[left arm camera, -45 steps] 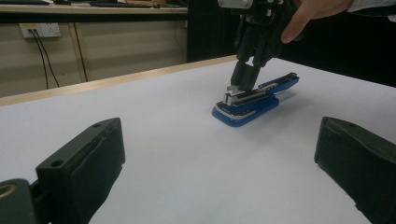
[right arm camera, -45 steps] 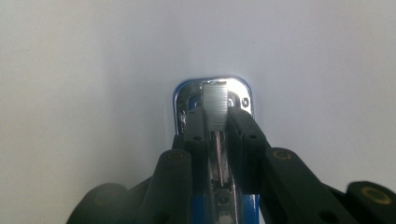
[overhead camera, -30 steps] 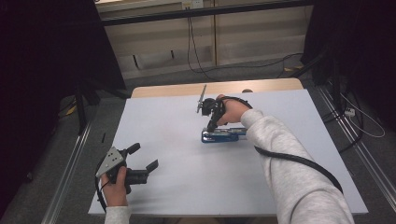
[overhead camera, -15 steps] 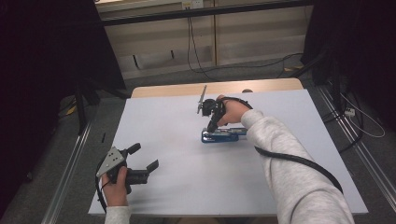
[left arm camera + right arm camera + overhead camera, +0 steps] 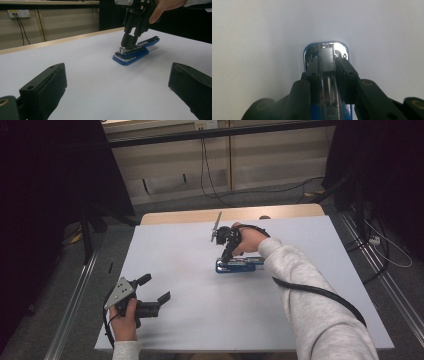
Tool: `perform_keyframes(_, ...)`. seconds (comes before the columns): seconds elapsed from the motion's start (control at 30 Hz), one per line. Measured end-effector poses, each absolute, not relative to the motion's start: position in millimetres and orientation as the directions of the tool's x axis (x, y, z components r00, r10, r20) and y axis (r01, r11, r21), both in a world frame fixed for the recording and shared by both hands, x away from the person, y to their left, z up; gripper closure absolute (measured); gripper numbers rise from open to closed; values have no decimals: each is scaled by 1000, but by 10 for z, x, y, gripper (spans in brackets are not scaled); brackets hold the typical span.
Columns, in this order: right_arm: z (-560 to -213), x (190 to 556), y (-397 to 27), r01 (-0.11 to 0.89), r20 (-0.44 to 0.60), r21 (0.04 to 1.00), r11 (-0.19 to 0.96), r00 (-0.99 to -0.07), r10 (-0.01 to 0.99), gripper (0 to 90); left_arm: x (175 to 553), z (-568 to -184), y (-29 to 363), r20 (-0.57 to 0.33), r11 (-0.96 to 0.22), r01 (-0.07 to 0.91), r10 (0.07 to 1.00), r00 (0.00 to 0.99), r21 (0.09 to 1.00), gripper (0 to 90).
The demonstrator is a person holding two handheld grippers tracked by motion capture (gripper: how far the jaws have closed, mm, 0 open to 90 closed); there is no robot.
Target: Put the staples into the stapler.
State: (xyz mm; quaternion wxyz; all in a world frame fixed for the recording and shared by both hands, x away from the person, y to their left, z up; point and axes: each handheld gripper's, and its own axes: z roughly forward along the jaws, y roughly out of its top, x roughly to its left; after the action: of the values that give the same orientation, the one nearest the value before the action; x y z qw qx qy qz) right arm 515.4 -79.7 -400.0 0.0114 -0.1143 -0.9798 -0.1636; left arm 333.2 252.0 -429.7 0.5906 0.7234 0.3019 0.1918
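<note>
My right gripper (image 5: 226,256) points down on the front end of the blue stapler (image 5: 240,265), which lies flat on the white table (image 5: 310,270) towards the far side. Its jaws have just been opening a little, yet the right gripper view has them standing close on either side of the stapler's metal arm (image 5: 327,60), apparently touching it. My left gripper (image 5: 152,295) rests at the near left corner, well apart, jaws wide and empty, and its view alone gives the stapler's side profile (image 5: 135,51)
</note>
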Motion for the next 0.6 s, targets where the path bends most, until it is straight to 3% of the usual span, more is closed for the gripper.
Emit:
perform_keyframes(0.2, -3965, 5149, -831, 235, 45, 349, 907, -971, 234, 654, 3340, -4302, 2515, -69, -135, 208, 657, 750, 969, 18)
perform_keyframes(0.6, -3831, 5013, -1233, 389, 109, 514, 764, -914, 392, 432, 3388, -4309, 2395, -108, -119, 227, 613, 782, 967, 18)
